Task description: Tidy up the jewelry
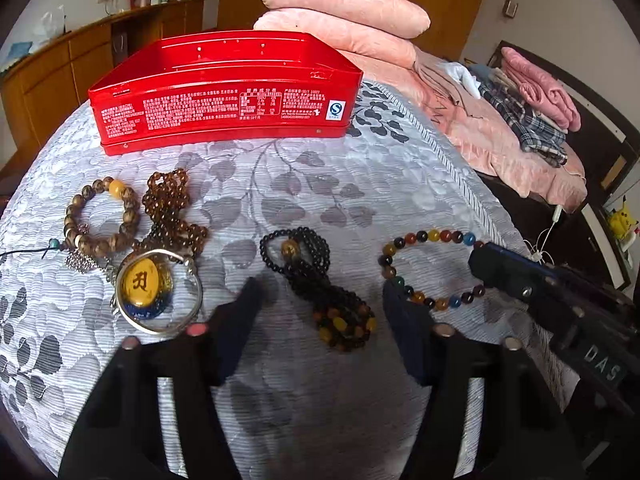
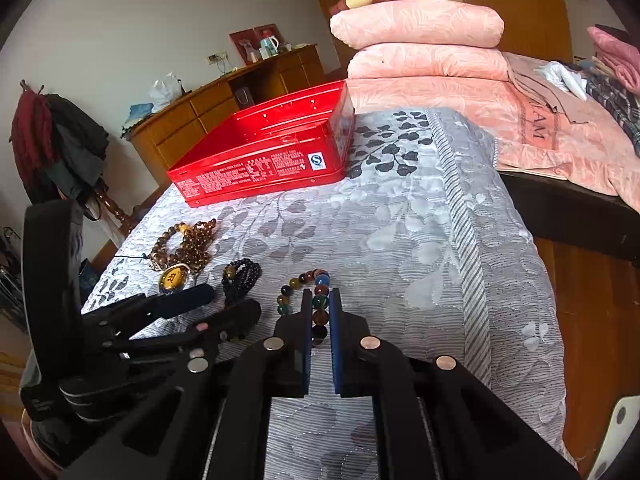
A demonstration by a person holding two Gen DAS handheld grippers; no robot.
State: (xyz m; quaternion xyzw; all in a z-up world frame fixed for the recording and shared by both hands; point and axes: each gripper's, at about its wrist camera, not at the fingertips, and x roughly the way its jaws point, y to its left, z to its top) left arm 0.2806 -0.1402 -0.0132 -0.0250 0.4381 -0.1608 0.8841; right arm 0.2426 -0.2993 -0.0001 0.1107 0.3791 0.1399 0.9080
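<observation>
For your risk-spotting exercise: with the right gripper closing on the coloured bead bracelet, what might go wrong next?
1. The right gripper pinches only one side of the bracelet; round beads could slip out.
2. The tin sits far back, so a dangling bracelet might drop en route.
3. The open left gripper hovers over the black beads and might snag them.

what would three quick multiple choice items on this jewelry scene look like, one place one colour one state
1. Where is the red tin?
A. beyond the jewelry on the bed
B. on the floor
C. on the wooden cabinet

2. What colour is the round pendant's face?
A. green
B. yellow
C. white

3. What is the right hand-held gripper doing?
A. hanging open above the tin
B. closed on the multicoloured bead bracelet
C. holding the black bead strand

Answers: 1 A, the tin sits on the grey quilt behind the beads. 2 B, it is yellow with a dark character. 3 B, its fingers pinch the bracelet's beads.
</observation>
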